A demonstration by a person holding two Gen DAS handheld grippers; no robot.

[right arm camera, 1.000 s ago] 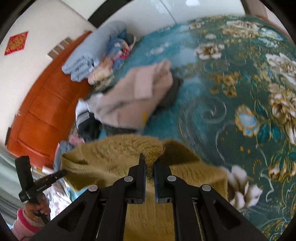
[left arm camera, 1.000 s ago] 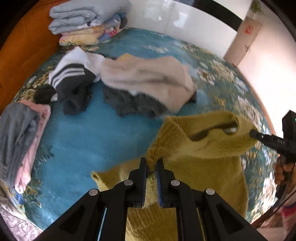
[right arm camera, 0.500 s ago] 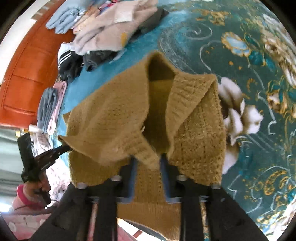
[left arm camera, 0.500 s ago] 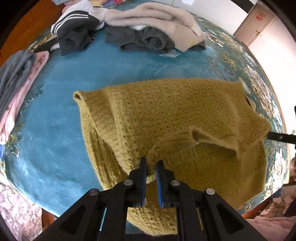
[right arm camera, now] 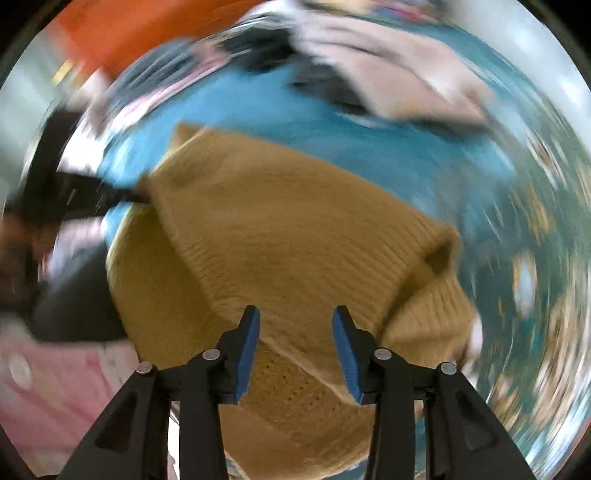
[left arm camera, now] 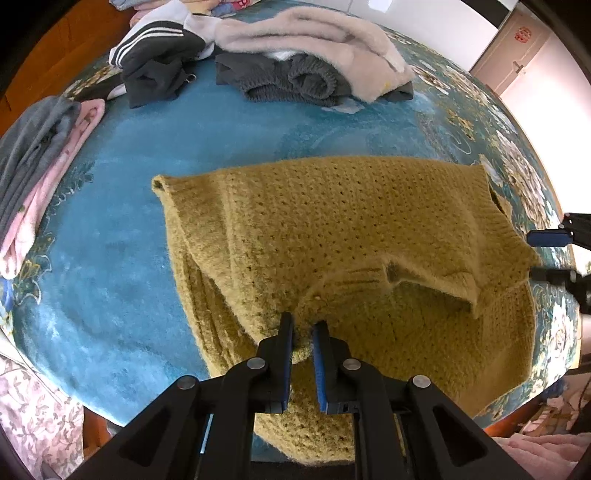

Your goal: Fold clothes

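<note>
A mustard-yellow knitted sweater (left arm camera: 332, 229) lies folded over itself on the blue floral bedspread (left arm camera: 110, 258), its near part hanging over the front edge. My left gripper (left arm camera: 302, 326) is shut on a fold of the sweater at its near edge. In the blurred right wrist view the same sweater (right arm camera: 295, 229) fills the middle. My right gripper (right arm camera: 295, 317) hovers above it with its jaws opening; the pads stand apart and press on nothing. The right gripper's blue-tipped fingers (left arm camera: 546, 238) show at the right edge of the left wrist view, beside the sweater's ribbed hem.
A heap of unfolded clothes lies at the back: a beige fleece (left arm camera: 314, 37), a dark grey knit (left arm camera: 291, 79), a black striped jacket (left arm camera: 155, 48). A grey and pink folded stack (left arm camera: 37, 166) sits at the left. An orange wooden headboard (right arm camera: 129, 29) stands behind. A door (left arm camera: 524, 55) is at the far right.
The sweater was lifted and hanging a second ago; now it lies spread on the bed. My right gripper let go of it, opened and rolled away. The left gripper kept its grip and sank.
</note>
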